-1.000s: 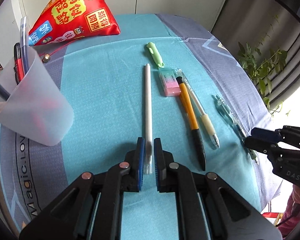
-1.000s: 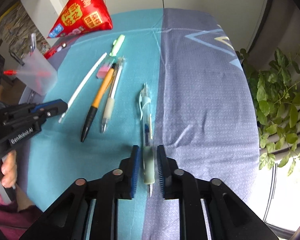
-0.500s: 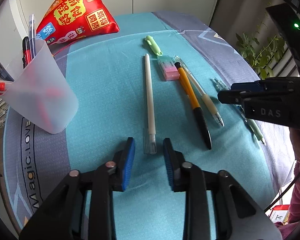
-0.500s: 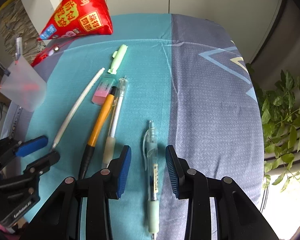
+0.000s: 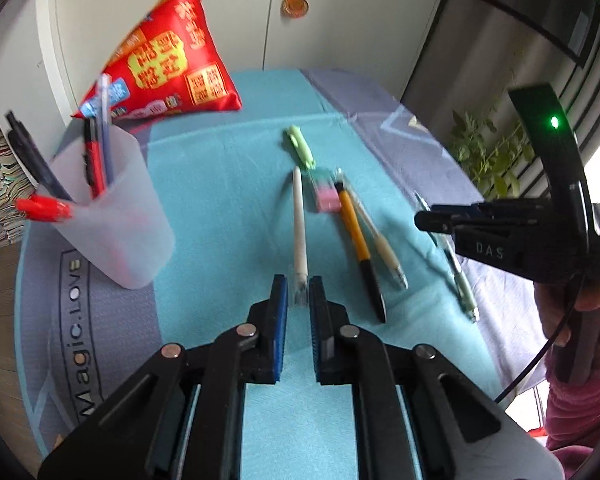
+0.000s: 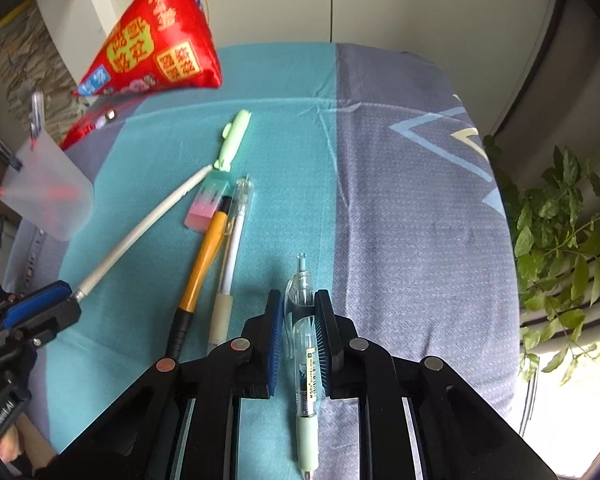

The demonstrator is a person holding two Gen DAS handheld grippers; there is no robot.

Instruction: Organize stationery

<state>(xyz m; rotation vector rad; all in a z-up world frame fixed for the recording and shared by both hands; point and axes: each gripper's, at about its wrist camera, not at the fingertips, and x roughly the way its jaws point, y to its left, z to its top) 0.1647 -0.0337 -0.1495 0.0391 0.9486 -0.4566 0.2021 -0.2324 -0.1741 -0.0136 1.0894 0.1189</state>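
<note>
Left gripper (image 5: 299,292), lower centre: clamped on white pen (image 5: 299,232)'s near end. Right gripper (image 6: 299,316), lower centre: jaws closing around clear gel pen (image 6: 306,344). Frosted pen cup (image 5: 112,216), left of frame.

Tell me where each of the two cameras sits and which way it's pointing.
Left wrist: sits on the left hand-held gripper, looking forward and down at the white pen held by its end; the right hand-held gripper and a hand show.
Right wrist: sits on the right hand-held gripper, its jaws closing on the clear pen; the left hand-held gripper shows.
Both share the cup, eraser, orange pen and red pouch.
</note>
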